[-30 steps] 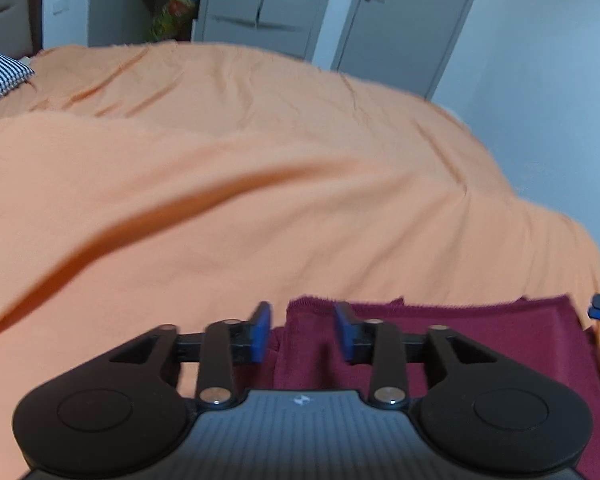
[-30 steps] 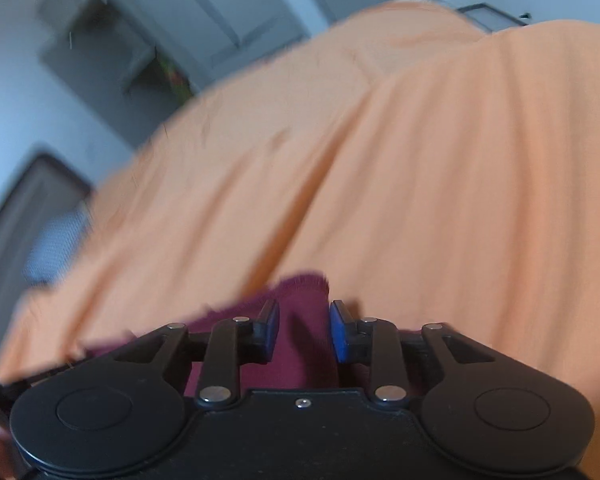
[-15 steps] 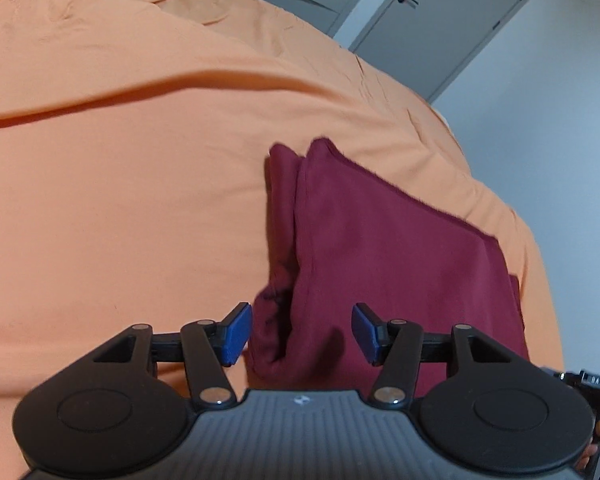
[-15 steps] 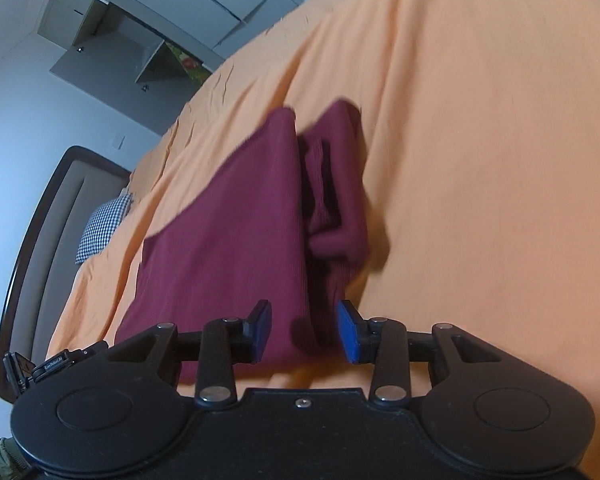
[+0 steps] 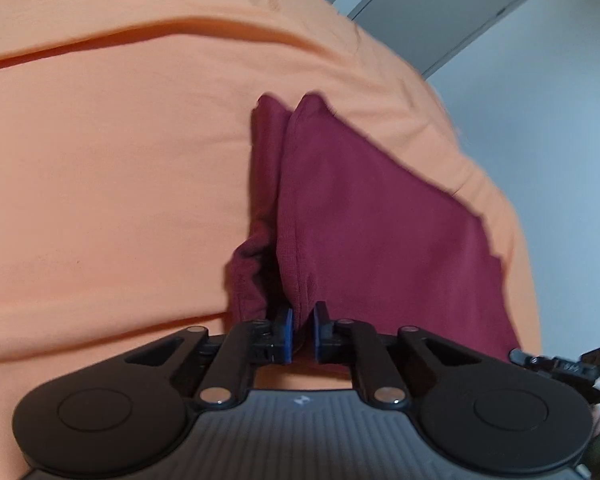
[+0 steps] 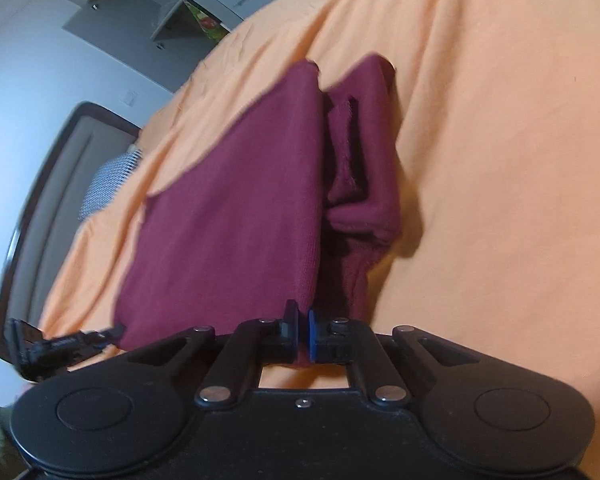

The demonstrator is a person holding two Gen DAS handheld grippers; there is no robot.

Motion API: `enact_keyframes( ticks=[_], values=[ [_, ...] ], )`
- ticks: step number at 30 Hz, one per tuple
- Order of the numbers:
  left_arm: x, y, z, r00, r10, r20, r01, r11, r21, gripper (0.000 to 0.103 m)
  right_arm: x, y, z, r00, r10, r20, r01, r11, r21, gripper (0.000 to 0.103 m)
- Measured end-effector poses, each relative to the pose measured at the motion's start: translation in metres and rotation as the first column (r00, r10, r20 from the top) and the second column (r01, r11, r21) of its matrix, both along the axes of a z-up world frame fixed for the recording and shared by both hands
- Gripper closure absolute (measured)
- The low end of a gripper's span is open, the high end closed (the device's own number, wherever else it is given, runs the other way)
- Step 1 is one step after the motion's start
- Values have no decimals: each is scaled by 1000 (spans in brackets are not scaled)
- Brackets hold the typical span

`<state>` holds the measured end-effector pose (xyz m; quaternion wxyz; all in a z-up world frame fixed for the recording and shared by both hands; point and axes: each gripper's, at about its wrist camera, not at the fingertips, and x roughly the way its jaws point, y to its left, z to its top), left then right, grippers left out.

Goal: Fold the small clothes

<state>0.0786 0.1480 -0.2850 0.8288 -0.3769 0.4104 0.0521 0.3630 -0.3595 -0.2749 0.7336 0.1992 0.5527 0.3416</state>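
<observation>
Maroon garment (image 5: pixel 372 216), folded, lying on the orange bed sheet (image 5: pixel 112 184). Left gripper (image 5: pixel 301 334) and right gripper (image 6: pixel 302 336): jaws of each closed on a near corner of the top layer. Layers beneath are bunched and shadowed; the garment's near edge is hidden behind both gripper bodies.

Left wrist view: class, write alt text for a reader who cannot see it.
The left tongs are shut on the near edge of a folded maroon garment that lies on an orange bedsheet. A grey door stands behind the bed.
</observation>
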Motion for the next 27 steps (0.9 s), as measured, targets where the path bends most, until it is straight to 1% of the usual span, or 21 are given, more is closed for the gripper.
enact_keyframes(
  ticks=[2,4,6,7,8,10,11,13,14,15,16,17,18,19,20,22,23,24,26,27],
  values=[
    [-6,4,11,1000,7,30,-5,999,-46,94,4,-11,16,1000,-7,-1,7,997,70,100],
    [-6,5,8,1000,5,-6,-5,999,-48,94,7,-18,27,1000,7,1,-7,995,95,100],
    [-1,3,-11,995,-7,-95,6,1000,-18,94,8,-19,25,999,30,-13,-29,998,60,100],
    [2,2,-24,990,-9,-142,6,1000,-19,94,8,-16,19,999,42,-29,-42,999,25,100],
    [4,2,-35,986,-11,-168,7,1000,-20,94,7,-12,10,998,49,-50,-50,999,-21,100],
    [8,1,-40,984,-12,-179,11,1000,-7,94,5,-1,-8,995,60,-76,-67,994,-89,99],
    [9,0,-39,984,-13,-178,12,1000,-3,94,5,2,-13,995,59,-80,-67,993,-102,99],
    [6,-2,-32,984,-28,-173,31,999,18,94,5,1,-17,996,37,-86,-45,994,-95,99],
    [5,-2,-28,985,-29,-170,34,999,23,93,4,0,-15,996,32,-84,-40,996,-85,99],
    [2,-1,-25,986,-22,-166,27,999,29,86,3,-3,-14,996,29,-84,-36,996,-76,99],
    [-1,1,-22,987,-7,-162,12,999,33,84,2,-7,-13,996,23,-86,-29,997,-67,98],
    [-5,4,-19,988,9,-153,-4,999,35,83,1,-10,-11,996,16,-83,-21,998,-66,96],
    [-10,6,-13,989,26,-144,-20,999,44,80,2,-14,-10,997,3,-77,-9,997,-75,89],
    [-14,7,-7,989,53,-138,-43,997,69,78,1,-16,-6,998,-13,-53,8,996,-89,89],
    [-18,8,1,989,74,-126,-63,994,94,72,0,-18,3,999,-31,-15,29,996,-86,89],
    [-22,6,13,992,97,-80,-86,989,124,71,-3,-16,24,995,-65,82,71,994,-80,86],
    [-21,3,19,994,92,-51,-85,988,128,70,-6,-10,34,990,-57,132,69,994,-81,81],
    [-18,-2,24,997,73,-22,-70,989,129,66,-8,-1,42,985,-39,166,52,996,-74,75],
    [-6,-17,29,1000,7,9,-8,990,137,58,-11,24,48,983,7,183,2,999,-48,72],
    [3,-28,29,999,-34,7,33,988,151,58,-12,41,47,983,42,176,-38,999,-30,72]
  ],
)
